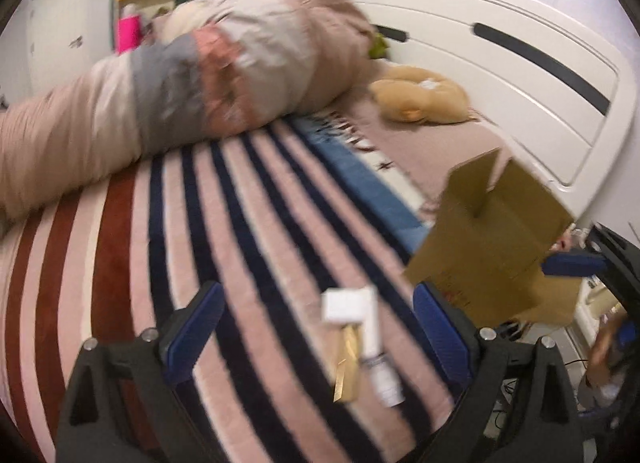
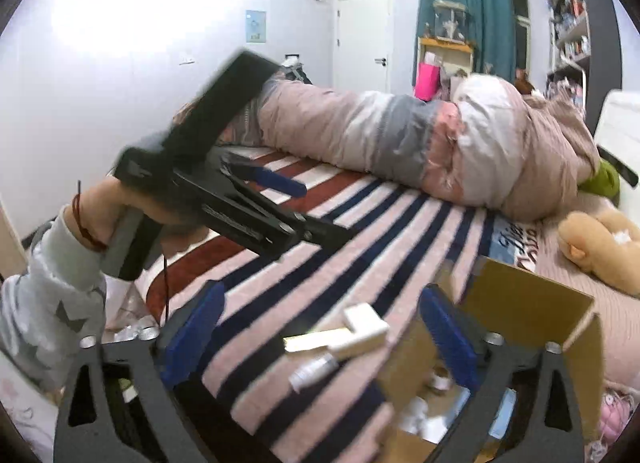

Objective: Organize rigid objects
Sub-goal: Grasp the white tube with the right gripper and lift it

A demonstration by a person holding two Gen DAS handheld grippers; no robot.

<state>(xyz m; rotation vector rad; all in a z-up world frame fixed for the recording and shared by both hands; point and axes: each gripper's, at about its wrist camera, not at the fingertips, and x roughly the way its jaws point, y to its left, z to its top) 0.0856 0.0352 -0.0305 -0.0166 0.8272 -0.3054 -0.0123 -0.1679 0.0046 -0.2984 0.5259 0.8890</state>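
Observation:
A small white box (image 1: 346, 305) (image 2: 366, 325), a flat gold box (image 1: 349, 367) (image 2: 316, 339) and a white tube (image 1: 380, 359) (image 2: 314, 371) lie together on the striped blanket (image 1: 248, 231) (image 2: 360, 231). An open cardboard box (image 1: 492, 231) (image 2: 532, 311) stands to their right, with small white items inside in the right wrist view. My left gripper (image 1: 316, 327) is open above the blanket, the three items between its fingers; it also shows in the right wrist view (image 2: 294, 207). My right gripper (image 2: 320, 335) is open, its right finger (image 2: 448, 335) over the box's opening.
A rolled duvet (image 1: 168, 79) (image 2: 420, 143) lies across the far side of the bed. A tan plush toy (image 1: 420, 99) (image 2: 600, 247) lies by the white headboard (image 1: 500, 63). A pink bag (image 2: 426, 81) and shelves stand beyond the bed.

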